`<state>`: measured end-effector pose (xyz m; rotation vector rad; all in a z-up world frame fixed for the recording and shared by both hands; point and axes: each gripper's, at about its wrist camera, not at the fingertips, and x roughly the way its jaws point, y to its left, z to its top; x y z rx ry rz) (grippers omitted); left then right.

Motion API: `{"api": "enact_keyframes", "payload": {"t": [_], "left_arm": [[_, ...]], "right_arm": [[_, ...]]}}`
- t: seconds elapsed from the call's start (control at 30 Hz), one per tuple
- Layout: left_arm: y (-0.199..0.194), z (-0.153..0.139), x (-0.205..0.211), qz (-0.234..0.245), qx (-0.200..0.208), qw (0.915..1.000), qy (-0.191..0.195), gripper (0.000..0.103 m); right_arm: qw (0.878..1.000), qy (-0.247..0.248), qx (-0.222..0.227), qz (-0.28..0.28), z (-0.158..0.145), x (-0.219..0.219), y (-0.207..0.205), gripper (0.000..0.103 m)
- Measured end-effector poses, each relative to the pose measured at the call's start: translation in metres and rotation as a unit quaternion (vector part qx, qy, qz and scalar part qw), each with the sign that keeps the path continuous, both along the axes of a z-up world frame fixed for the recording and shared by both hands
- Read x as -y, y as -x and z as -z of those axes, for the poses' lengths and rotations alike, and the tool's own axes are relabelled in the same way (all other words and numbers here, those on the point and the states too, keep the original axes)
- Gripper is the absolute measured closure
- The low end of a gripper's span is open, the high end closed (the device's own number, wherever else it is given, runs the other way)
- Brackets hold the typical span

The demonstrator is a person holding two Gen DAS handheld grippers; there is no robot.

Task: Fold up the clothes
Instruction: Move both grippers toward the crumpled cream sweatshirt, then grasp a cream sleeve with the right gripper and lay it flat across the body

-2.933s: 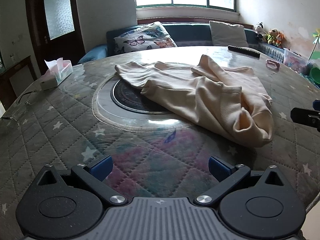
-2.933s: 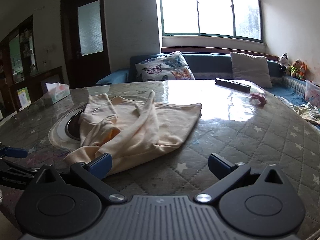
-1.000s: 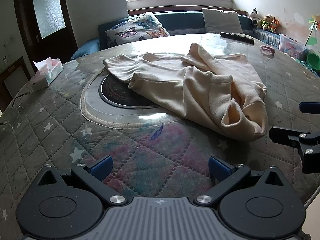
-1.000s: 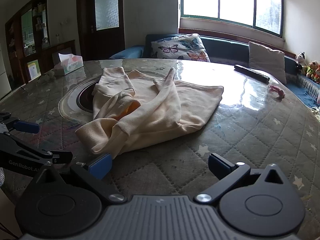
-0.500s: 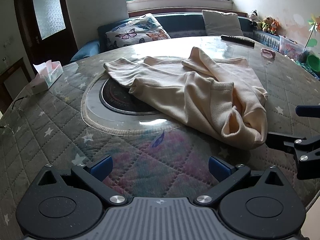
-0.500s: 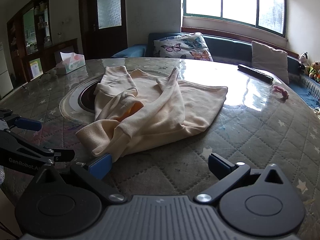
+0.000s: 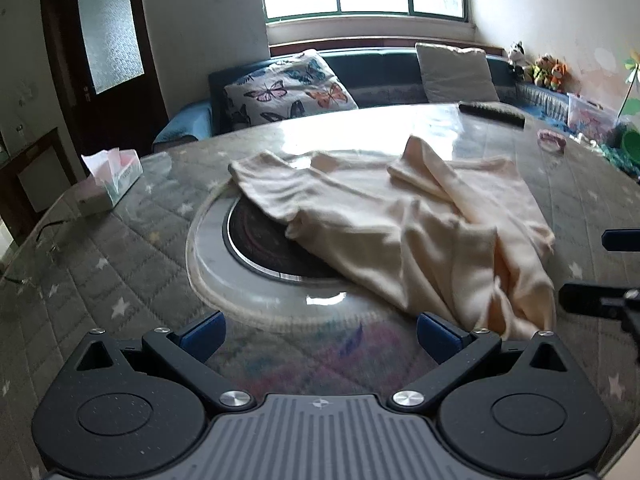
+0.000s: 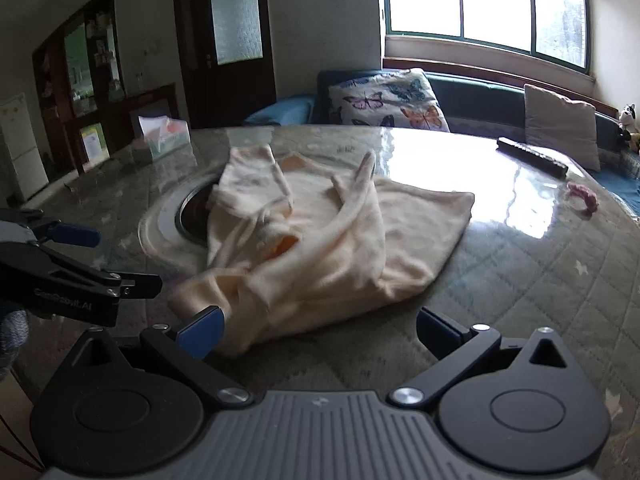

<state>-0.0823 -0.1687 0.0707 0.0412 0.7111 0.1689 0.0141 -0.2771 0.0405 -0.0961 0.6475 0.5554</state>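
Cream garment (image 7: 420, 236) lies crumpled on the table (image 7: 120, 280), its long axis running from the near right corner away toward the far left. Its bunched near end sits just ahead of the right gripper (image 8: 318, 330), probably touching that gripper's left finger, though blur hides contact. The left gripper (image 7: 320, 330) hangs farther left over bare table. Both are spread wide, holding nothing.

Cream knit garment (image 8: 320, 248): near cuff motion-blurred in our right wrist view; we cannot read its folds.
Dark round inset plate (image 7: 264, 240): right part hidden under the garment.
Right gripper (image 7: 612, 272): cut off by our left view's edge.
Shelf items (image 8: 92, 52): too small to tell.
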Motion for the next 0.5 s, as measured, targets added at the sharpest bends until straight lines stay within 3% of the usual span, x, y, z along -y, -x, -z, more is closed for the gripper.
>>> {"api": "enact_keyframes", "payload": {"t": [0.17,0.3,0.5], "left_arm": [[-0.015,-0.006,-0.005,-0.004,0.012,0.9999,0.005,0.0],[-0.027,-0.007,-0.003,-0.004,0.016,0.9998,0.012,0.005],[-0.051,-0.01,-0.008,0.001,0.013,0.9994,0.031,0.018]], "right_arm": [[1.0,-0.027,-0.007,0.004,-0.013,0.002,-0.025,0.0],[1.0,-0.017,-0.008,0.02,-0.016,-0.005,-0.055,0.003],[0.999,-0.008,-0.02,0.033,-0.011,-0.023,-0.107,0.021]]}}
